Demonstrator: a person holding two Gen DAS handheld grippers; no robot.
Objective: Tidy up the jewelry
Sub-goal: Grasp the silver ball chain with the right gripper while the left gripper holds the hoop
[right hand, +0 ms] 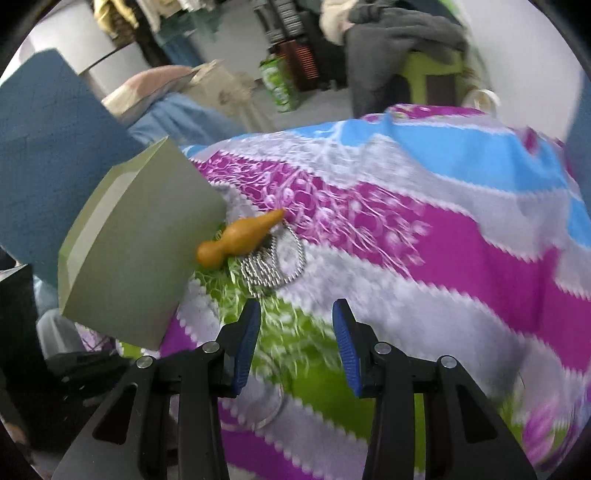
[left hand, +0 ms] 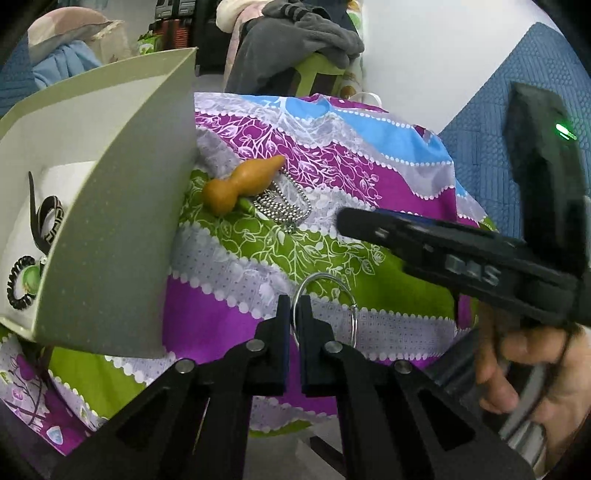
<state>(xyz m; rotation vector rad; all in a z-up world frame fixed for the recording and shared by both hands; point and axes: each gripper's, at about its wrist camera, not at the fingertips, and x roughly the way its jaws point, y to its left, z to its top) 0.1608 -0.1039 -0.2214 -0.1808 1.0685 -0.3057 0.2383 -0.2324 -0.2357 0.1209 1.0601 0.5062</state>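
The left hand-held gripper (left hand: 294,310) has its fingers pinched nearly together on the near rim of a thin metal ring (left hand: 325,308) lying on the patterned worktop cloth (left hand: 388,192). Lift it straight and slowly — so slim a hoop may pivot or slip — then carry it left over the wall of the grey-green box (left hand: 122,206). The right hand-held gripper (right hand: 297,314) hangs empty, jaws wide apart, just short of the bead chain (right hand: 273,266) beside the orange gourd charm (right hand: 240,238) — best kept clear.

Patterned tablecloth (left hand: 369,184), grey clothes (left hand: 295,37), perhaps a pillow (left hand: 62,26)

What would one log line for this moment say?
left gripper: shut on thin silver ring | right gripper: open, empty | orange gourd pendant, ball chain: on cloth
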